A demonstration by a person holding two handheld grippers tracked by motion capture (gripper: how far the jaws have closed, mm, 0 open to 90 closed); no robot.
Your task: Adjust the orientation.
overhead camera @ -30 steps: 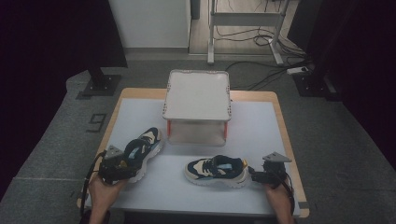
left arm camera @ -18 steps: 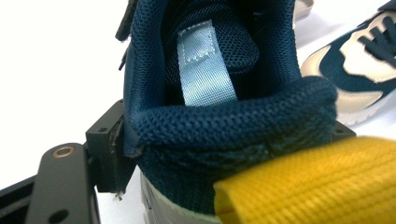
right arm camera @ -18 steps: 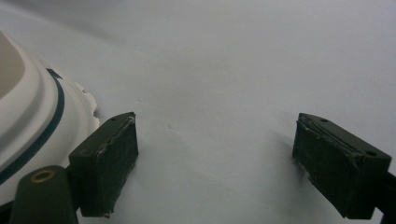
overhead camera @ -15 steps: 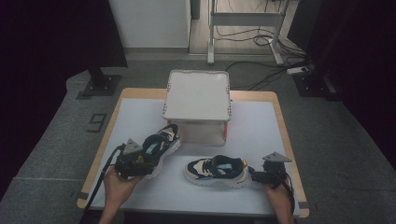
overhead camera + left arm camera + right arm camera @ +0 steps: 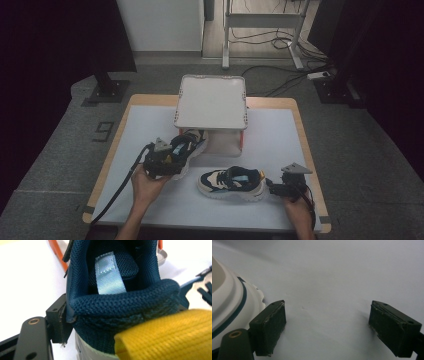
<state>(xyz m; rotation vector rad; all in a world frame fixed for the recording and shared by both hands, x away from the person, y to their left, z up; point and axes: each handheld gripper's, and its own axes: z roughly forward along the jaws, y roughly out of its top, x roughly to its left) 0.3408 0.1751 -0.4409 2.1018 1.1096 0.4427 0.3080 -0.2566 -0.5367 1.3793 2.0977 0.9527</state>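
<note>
High view: my left gripper has the navy, cream and yellow mesh sneaker clamped by the heel, toe pointing at the opening of the white plastic box with orange corners that sits mid-table on the white table top. The toe is right at the box mouth; I can't tell if it is inside. What the box holds is hidden. The second matching sneaker lies on its sole near the front edge, just left of my right gripper, which rests on the table.

Left gripper view: close-up the overhead camera lacks. Padded navy knit collar, pale blue woven tongue loop, yellow ribbed heel tab. One black jaw pad presses the heel's side, so it is gripping the shoe.

Right gripper view: both black pads stand wide apart with bare table between, nothing held. White rubber sole edge with a dark stripe is just beside one pad.
</note>
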